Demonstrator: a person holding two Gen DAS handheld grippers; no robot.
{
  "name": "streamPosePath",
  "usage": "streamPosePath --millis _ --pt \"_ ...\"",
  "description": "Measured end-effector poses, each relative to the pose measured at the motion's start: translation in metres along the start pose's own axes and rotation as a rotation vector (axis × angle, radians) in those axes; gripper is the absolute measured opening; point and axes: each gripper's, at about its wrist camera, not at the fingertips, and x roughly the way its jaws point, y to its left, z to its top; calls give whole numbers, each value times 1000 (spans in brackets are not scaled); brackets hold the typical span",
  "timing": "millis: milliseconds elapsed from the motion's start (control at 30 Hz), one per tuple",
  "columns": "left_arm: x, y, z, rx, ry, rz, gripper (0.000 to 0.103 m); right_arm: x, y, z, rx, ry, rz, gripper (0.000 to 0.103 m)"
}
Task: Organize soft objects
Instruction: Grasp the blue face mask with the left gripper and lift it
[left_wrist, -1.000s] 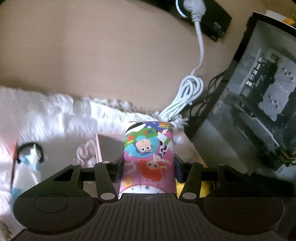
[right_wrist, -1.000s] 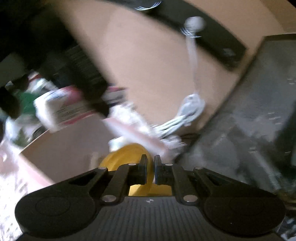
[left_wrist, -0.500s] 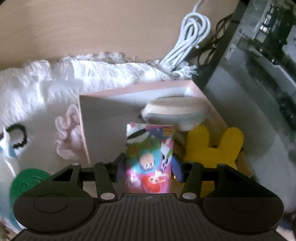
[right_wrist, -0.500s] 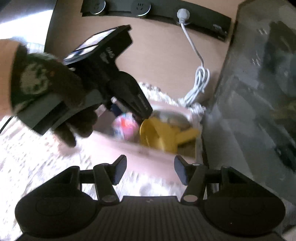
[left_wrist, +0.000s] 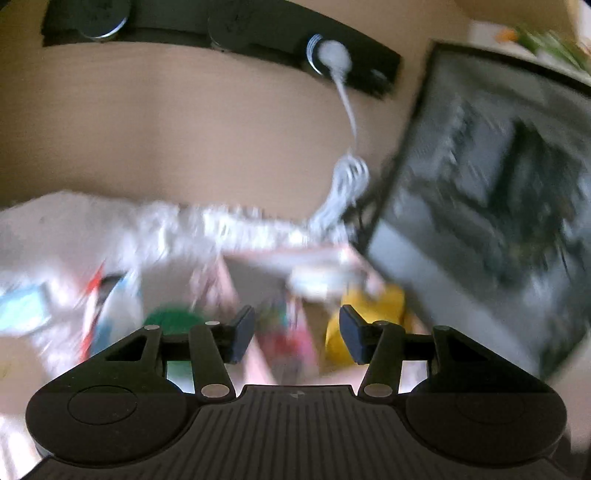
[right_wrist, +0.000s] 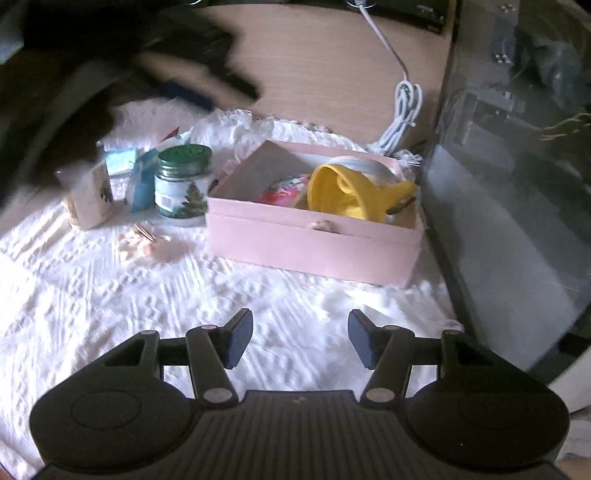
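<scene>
We see both tongs, left (left_wrist: 297, 338) and right (right_wrist: 300, 341), spread and empty; the pink box (right_wrist: 310, 242) (open-topped) holds a yellow plush (right_wrist: 347, 194).

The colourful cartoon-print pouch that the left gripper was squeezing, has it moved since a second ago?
Yes. The colourful cartoon-print pouch now lies in the pink cardboard box, beside the yellow soft toy; the left gripper is open.

You see a matt pink cardboard box (right_wrist: 314, 236) on a rough, white woven cloth (right_wrist: 147, 295). The jar (right_wrist: 181, 192) looks glossy glass with a green lid.
</scene>
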Motion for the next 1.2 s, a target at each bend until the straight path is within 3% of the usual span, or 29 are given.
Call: streamPosePath --millis 100,167,333,467,600,900,1067,1200 --pt "-44 11 -32 75 -6 -1 55 7 15 11 -26 -5 17 57" --pt "-71 29 -41 107 -25 36 56 12 27 18 -50 -1 34 57" --pt "-121 104 -42 179 -75 244 56 16 61 33 -115 8 61 57" --pt "-110 172 -38 207 20 353 55 12 87 38 -163 15 55 57" --pt "-76 212 -38 319 77 422 55 7 108 38 -229 36 29 57" --pt "-8 267 -19 356 173 348 56 9 124 27 -229 130 -48 58" --pt "20 287 -20 311 278 259 56 9 120 23 -205 158 -67 58" --pt "21 292 -23 274 308 218 58 8 112 24 -165 159 -79 58"
